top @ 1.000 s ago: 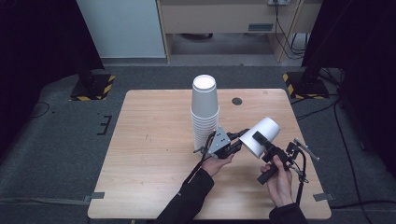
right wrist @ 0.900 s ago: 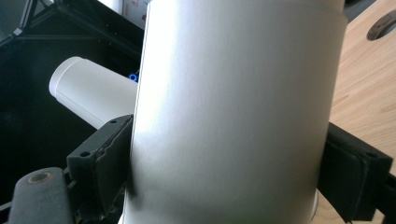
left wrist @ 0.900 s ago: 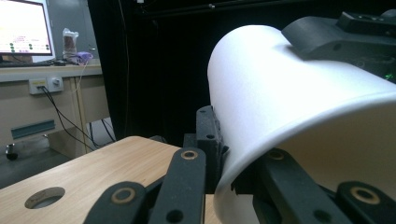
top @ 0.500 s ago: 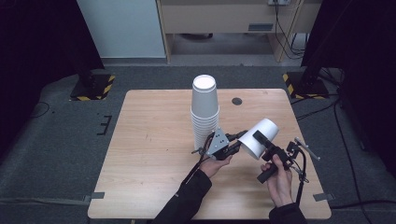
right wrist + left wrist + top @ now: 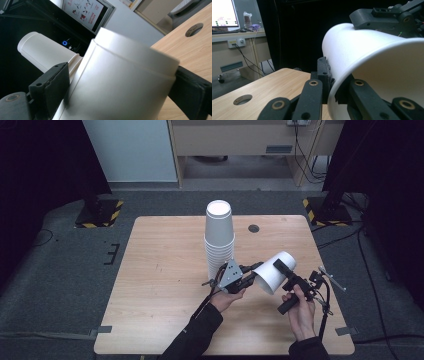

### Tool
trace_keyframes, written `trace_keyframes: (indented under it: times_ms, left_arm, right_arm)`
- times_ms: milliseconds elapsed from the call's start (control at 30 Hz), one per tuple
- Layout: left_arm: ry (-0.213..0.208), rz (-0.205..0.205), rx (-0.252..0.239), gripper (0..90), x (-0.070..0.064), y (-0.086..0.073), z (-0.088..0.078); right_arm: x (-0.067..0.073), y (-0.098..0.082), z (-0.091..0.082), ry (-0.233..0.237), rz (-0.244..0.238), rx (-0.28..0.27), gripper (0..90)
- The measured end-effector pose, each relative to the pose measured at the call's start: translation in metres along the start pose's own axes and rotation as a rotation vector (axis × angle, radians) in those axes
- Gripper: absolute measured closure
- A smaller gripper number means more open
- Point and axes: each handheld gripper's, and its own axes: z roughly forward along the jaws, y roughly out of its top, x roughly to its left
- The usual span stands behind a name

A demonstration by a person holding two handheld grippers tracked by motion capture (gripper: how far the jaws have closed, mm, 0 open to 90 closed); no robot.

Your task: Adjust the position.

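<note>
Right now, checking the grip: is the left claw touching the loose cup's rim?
Touching. The left gripper view shows the left claw pinching the cup rim.

Premises present as a laboratory or recording room, not a home. A plain wooden bench with a round cable hole stands alone on grey carpet. Black curtains close off both sides. Stand bases marked with yellow-and-black hazard tape sit at the bench's far corners. Loose cables run to a wall socket strip. A lit computer monitor rests on a desk at the side, and a printed poster hangs beyond.
</note>
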Motion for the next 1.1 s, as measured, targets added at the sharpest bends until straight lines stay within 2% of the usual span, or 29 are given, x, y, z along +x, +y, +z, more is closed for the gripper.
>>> trace_keyframes:
  times_ms: [300,433,633,800,1000,1100]
  left_arm:
    - [-0.001,0.006,0.02,86.0,-0.001,0.003,-0.01]
    - [0.0,0.003,0.03,86.1,0.0,0.004,-0.014]
    - [-0.006,-0.004,0.044,86.6,0.0,0.006,-0.021]
    - [-0.014,-0.004,0.058,86.7,-0.001,0.007,-0.027]
    - [-0.027,-0.01,0.064,86.9,-0.003,0.01,-0.034]
    - [-0.027,-0.015,0.062,87.1,-0.003,0.013,-0.038]
  right_arm:
    - [-0.003,0.006,-0.004,-0.034,-0.057,-0.037,11.2]
    - [-0.004,0.008,-0.005,-0.039,-0.081,-0.034,11.3]
    - [-0.002,0.011,-0.005,-0.057,-0.151,-0.04,12.0]
    - [-0.003,0.013,-0.006,-0.074,-0.174,-0.041,11.9]
    - [-0.004,0.019,-0.009,-0.099,-0.227,-0.054,12.4]
    - [-0.005,0.023,-0.012,-0.109,-0.231,-0.062,12.3]
